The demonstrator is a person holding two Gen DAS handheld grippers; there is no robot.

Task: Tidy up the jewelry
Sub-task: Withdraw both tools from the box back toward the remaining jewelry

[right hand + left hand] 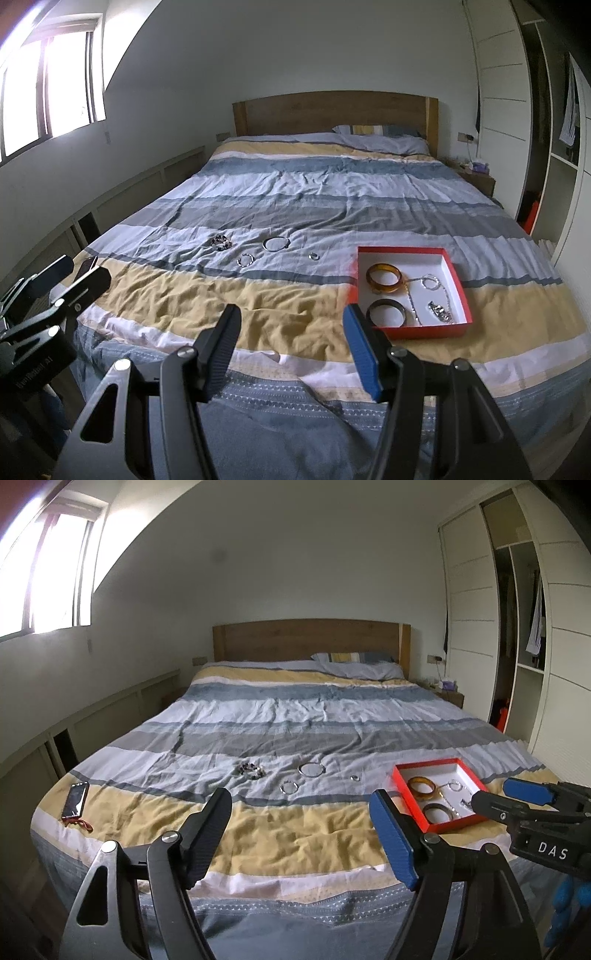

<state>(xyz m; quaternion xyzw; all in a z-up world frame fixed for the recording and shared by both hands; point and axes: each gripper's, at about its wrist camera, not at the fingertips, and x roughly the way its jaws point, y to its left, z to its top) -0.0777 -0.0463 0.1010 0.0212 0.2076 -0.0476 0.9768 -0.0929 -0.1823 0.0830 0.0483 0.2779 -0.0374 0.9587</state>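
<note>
Left wrist view: the left gripper (299, 834) hangs with jaws spread wide and nothing between them, above the striped bedspread (295, 716). Ahead of it lie a beaded bracelet (252, 770), a silver bangle (310, 769), a smaller hoop (289, 787) and a ring (354, 777). Right of its blue finger sits the red box (402, 790). A phone (75, 800) lies far left.

Right wrist view: the right gripper (291, 349) is likewise wide and empty. The red box (466, 300), just beyond its blue finger, holds an amber bangle (384, 278), a dark bangle (386, 313) and a chain (430, 284).
</note>
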